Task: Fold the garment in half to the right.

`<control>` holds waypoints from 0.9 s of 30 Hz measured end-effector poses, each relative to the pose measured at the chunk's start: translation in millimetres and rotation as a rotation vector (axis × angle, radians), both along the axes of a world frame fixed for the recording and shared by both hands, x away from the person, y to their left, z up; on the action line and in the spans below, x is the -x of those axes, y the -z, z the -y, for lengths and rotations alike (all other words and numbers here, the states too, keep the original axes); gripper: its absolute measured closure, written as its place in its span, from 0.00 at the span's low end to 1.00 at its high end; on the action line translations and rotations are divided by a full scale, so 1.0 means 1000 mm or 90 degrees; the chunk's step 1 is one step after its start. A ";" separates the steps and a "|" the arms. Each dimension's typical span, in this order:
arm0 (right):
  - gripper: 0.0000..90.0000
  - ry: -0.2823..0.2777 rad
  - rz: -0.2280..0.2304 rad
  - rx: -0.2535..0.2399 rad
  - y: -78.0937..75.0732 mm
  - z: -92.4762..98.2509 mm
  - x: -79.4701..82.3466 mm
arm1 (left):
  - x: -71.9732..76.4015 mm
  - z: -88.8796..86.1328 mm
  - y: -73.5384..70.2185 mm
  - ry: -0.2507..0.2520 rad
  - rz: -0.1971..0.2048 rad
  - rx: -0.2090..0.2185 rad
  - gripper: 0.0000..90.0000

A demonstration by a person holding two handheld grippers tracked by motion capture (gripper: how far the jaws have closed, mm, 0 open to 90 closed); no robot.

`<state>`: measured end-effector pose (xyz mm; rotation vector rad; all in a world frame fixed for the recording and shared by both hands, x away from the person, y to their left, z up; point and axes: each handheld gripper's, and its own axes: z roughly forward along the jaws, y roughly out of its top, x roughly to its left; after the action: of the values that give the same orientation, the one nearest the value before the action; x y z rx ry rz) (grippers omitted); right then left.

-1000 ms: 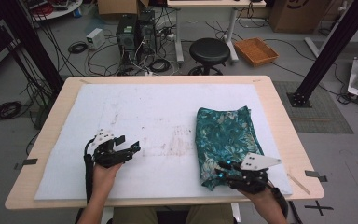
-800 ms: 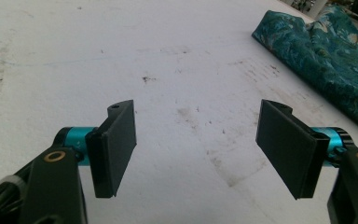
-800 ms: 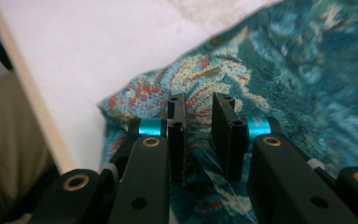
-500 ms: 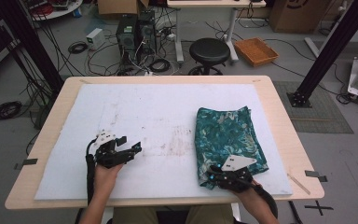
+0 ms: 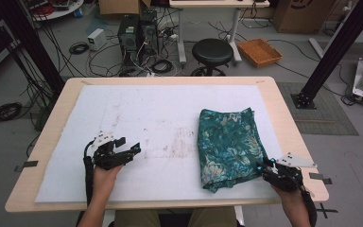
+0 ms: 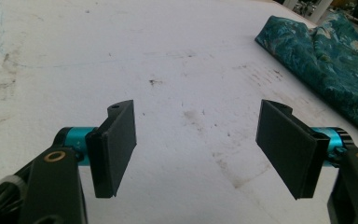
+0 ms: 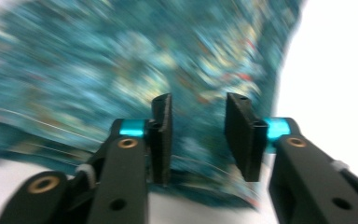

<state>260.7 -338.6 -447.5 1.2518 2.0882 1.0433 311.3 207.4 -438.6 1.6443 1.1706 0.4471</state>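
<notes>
Teal cloth (image 5: 229,146) lies folded beside the right claw (image 5: 266,166), its jaws just opening, empty; left claw (image 5: 133,150) wide.

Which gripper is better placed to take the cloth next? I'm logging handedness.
Probably the right. The right gripper sits at the teal patterned cloth's near right corner, its jaws just opening, apart, facing the fabric. The left gripper hovers open over bare white mat, well away.
</notes>
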 end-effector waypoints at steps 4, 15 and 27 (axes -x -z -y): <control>0.81 0.020 -0.022 0.012 0.006 0.006 -0.002 | 0.000 -0.004 0.000 -0.002 0.002 -0.004 0.32; 0.78 0.079 -0.007 -0.014 -0.016 0.009 0.009 | -0.002 -0.014 -0.003 -0.008 0.010 -0.008 0.32; 1.00 0.091 -0.046 0.065 -0.004 -0.017 -0.037 | -0.006 -0.024 -0.002 -0.008 0.014 -0.011 0.32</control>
<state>298.0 -321.6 -444.0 1.3836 2.0440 0.8305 317.1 231.6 -436.8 1.6434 1.1640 0.4827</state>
